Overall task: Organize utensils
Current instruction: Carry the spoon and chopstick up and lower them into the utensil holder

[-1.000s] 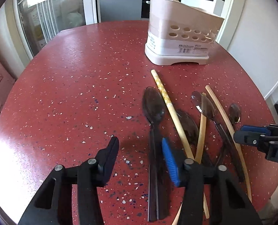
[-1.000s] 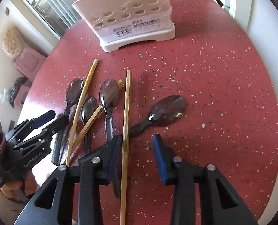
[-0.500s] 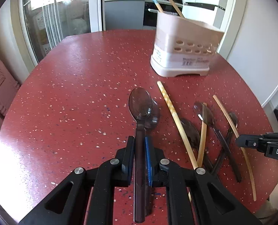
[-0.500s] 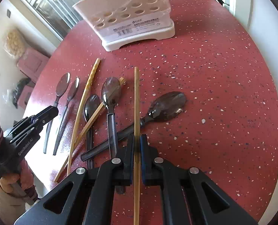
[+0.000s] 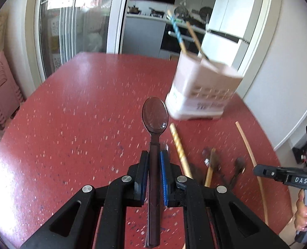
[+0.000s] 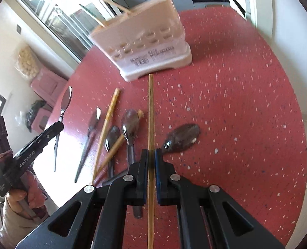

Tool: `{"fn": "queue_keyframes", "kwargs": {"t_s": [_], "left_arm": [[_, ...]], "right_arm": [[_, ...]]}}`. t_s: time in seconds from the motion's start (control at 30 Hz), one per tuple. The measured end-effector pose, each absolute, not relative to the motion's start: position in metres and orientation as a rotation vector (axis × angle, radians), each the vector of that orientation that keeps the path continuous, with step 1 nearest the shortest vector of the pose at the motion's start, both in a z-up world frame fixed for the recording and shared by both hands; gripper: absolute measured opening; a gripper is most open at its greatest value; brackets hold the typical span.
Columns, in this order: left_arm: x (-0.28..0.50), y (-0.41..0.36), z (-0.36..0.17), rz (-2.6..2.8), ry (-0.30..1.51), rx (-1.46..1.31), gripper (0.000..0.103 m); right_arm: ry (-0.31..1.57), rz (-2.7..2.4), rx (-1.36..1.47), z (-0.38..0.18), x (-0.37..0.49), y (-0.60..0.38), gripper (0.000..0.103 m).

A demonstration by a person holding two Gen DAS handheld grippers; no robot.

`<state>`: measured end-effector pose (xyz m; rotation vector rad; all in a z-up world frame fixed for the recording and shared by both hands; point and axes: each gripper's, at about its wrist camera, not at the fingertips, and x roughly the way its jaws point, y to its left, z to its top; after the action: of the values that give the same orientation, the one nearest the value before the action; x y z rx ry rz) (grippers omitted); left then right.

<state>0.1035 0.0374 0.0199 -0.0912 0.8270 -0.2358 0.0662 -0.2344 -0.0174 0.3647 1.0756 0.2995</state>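
Left tongs (image 5: 154, 174) grasp a dark brown plastic spoon (image 5: 154, 116), right tongs (image 6: 151, 161) a thin bamboo chopstick (image 6: 150, 112); the pale pink perforated utensil holder (image 6: 151, 45) stands at upper centre on the red speckled surface (image 6: 236, 103)

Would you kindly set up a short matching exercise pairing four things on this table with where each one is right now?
Things:
1. dark spoon
2. plain bamboo chopstick
3. blue-patterned chopstick
4. large brown spoon

Places:
A. standing in the utensil holder
B. clamped in the left gripper
C. lying on the red table
D. clamped in the right gripper

Pairs: 1-B, 2-D, 3-A, 4-C
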Motion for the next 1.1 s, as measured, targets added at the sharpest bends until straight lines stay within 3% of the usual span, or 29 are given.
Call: {"fn": "queue_keyframes", "kwargs": {"t_s": [0.3,0.67,1.1], "left_arm": [[0.121,0.023,0.070,-0.271,0.680,-0.136,0.041],[0.199,-0.002,0.127,-0.324,0.524,-0.245,0.041],[0.281,-0.037,0.122,-0.306,0.412,-0.317,0.041]], "right_arm": [[0.923,0.334,0.375,0.030,0.077,-0.249,0.007],[0.701,0.350,0.313,0.102,0.141,-0.253,0.007],[0.469,0.369,0.241,0.138,0.245,-0.239,0.007]]}}
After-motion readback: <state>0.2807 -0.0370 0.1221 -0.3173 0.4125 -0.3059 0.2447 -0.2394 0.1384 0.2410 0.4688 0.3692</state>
